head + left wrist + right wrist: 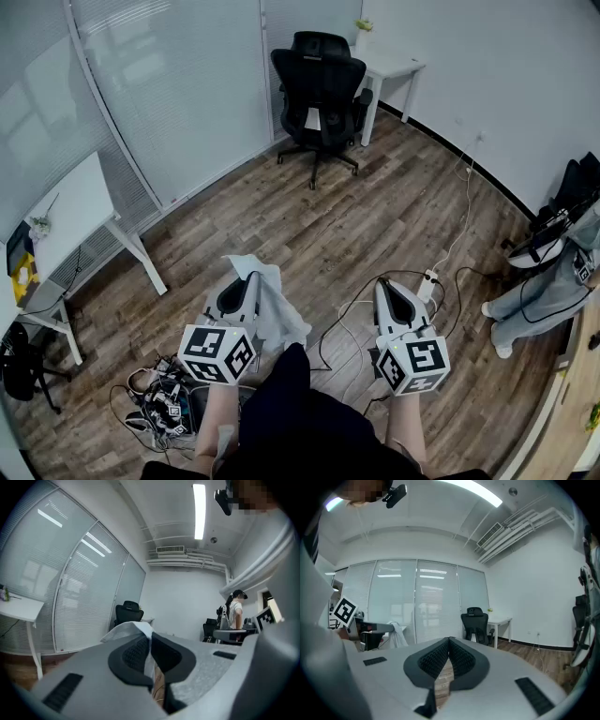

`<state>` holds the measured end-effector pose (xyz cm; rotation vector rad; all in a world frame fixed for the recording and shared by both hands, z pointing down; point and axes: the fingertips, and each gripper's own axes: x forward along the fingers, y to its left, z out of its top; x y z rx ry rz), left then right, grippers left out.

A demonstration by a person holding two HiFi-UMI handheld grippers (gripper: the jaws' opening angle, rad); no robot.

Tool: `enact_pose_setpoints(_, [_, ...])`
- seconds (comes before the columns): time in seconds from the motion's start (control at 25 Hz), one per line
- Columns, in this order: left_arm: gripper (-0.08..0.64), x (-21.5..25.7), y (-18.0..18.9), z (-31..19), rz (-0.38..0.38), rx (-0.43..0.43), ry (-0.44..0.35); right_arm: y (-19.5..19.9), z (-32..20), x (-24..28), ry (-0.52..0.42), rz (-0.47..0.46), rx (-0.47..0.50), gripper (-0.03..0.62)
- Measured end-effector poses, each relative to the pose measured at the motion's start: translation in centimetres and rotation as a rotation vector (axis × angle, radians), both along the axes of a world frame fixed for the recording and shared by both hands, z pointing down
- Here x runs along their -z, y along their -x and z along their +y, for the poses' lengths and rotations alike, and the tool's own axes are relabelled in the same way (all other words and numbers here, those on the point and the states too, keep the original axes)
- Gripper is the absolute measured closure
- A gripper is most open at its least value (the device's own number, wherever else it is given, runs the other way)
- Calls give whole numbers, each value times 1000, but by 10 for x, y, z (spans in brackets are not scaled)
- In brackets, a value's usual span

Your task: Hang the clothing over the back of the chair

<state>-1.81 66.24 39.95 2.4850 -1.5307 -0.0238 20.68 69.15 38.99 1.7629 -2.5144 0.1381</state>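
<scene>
A black office chair (321,81) stands at the far end of the room, its back towards a glass wall; the left gripper view shows the chair (127,614) small and far off, as does the right gripper view (476,624). My left gripper (252,277) is shut on a pale grey-white garment (272,307) that hangs down from its jaws. The cloth (129,630) bunches over the jaw tips. My right gripper (383,282) is shut with nothing in it, level with the left one and apart from the garment.
White desks stand at the left (70,220) and beside the chair (394,67). A cable and power strip (429,279) lie on the wood floor, and a tangle of gear (159,398) sits near my feet. A person (548,281) stands at the right.
</scene>
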Motion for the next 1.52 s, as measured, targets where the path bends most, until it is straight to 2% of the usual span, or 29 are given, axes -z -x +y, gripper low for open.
enact_pose_setpoints(0.2, [541, 0, 0, 2, 3, 0, 3, 2, 1, 1, 0, 2, 11, 565])
enact_pose_setpoints(0.4, [541, 1, 0, 1, 9, -5, 1, 2, -2, 3, -10, -54, 2, 565])
enact_pose_setpoints(0.52, [541, -1, 1, -3, 16, -1, 5, 0, -8, -3, 9, -42, -17, 565])
enact_pose_setpoints(0.72, [541, -4, 2, -18, 14, 0, 20, -3, -24, -12, 42, -83, -30, 565])
enact_pose_setpoints(1.12, [541, 2, 3, -99, 27, 11, 14, -7, -103, -10, 58, -68, -33, 565])
enact_pose_setpoints(1.52, [543, 16, 9, -187, 36, -12, -9, -3, -185, 1, 46, -67, -63, 565])
